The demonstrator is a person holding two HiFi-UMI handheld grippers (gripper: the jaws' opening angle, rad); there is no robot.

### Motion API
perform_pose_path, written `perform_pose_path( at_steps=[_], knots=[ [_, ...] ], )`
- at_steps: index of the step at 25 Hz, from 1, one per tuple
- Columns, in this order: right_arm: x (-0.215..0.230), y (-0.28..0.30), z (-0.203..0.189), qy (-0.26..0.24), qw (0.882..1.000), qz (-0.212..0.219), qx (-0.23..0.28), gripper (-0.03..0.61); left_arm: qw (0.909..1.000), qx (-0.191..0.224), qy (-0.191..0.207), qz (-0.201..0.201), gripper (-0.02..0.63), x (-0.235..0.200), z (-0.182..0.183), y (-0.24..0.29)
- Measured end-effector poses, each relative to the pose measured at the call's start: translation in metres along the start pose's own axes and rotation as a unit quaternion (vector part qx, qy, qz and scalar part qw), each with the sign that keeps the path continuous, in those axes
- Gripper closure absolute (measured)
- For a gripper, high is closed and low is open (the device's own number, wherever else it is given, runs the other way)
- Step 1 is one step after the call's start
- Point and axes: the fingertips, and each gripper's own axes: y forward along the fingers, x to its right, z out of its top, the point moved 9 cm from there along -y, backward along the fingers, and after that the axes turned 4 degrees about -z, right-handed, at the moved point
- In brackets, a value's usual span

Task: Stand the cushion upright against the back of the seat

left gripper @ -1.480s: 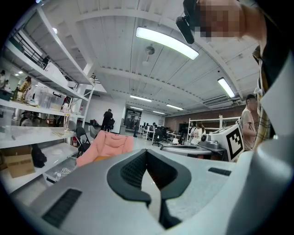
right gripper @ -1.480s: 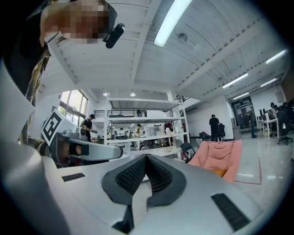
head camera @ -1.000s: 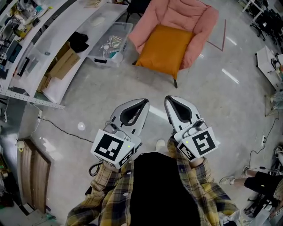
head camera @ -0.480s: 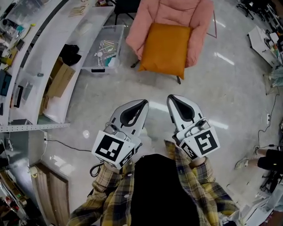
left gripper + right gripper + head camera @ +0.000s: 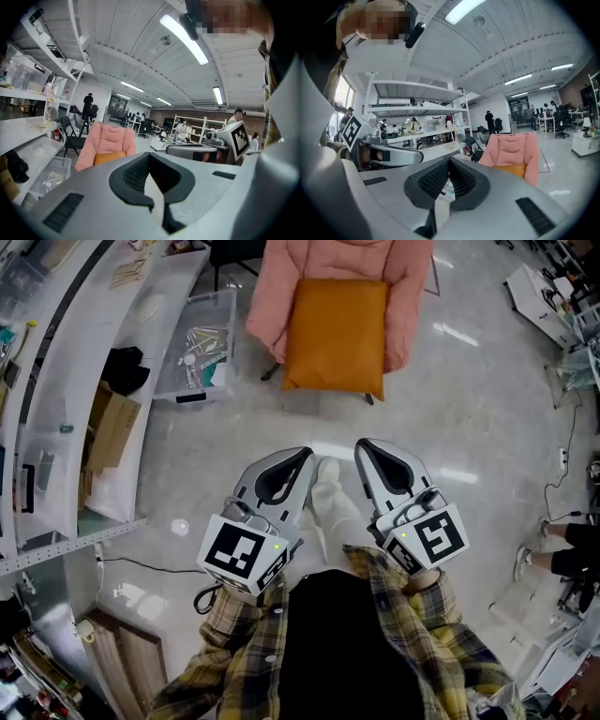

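Head view: orange cushion lies flat on the seat of the pink armchair, out to its front edge, well apart from left gripper and right gripper. Left gripper view: jaws together, empty. Right gripper view: likewise. Best to square up, open both, and take the cushion's front corners.

In the head view's top centre, the cushion lies on the armchair seat — a bin stands just left, with shelves along the left edge. The left gripper and right gripper sit side by side at lower centre.
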Motion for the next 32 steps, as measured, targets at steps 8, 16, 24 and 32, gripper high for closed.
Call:
perform_pose_path(
  at_steps=[8, 16, 24, 32],
  knots=[
    [0.043, 0.045, 0.017, -0.008, 1.0, 0.001, 0.006, 0.56, 0.9998, 0.007, 0.009, 0.019, 0.609, -0.04, 0.024, 0.039],
    [0.109, 0.073, 0.047, -0.015, 1.0, -0.001, 0.025, 0.56, 0.9989, 0.016, 0.032, 0.029, 0.609, -0.065, 0.063, 0.103],
    [0.155, 0.083, 0.052, -0.007, 1.0, -0.011, 0.016, 0.56, 0.9989, 0.012, 0.02, 0.04, 0.61, -0.083, 0.078, 0.137],
    [0.165, 0.115, 0.052, 0.007, 0.999, -0.031, 0.01, 0.56, 0.9995, 0.008, 0.015, 0.029, 0.609, -0.128, 0.089, 0.153]
  ],
)
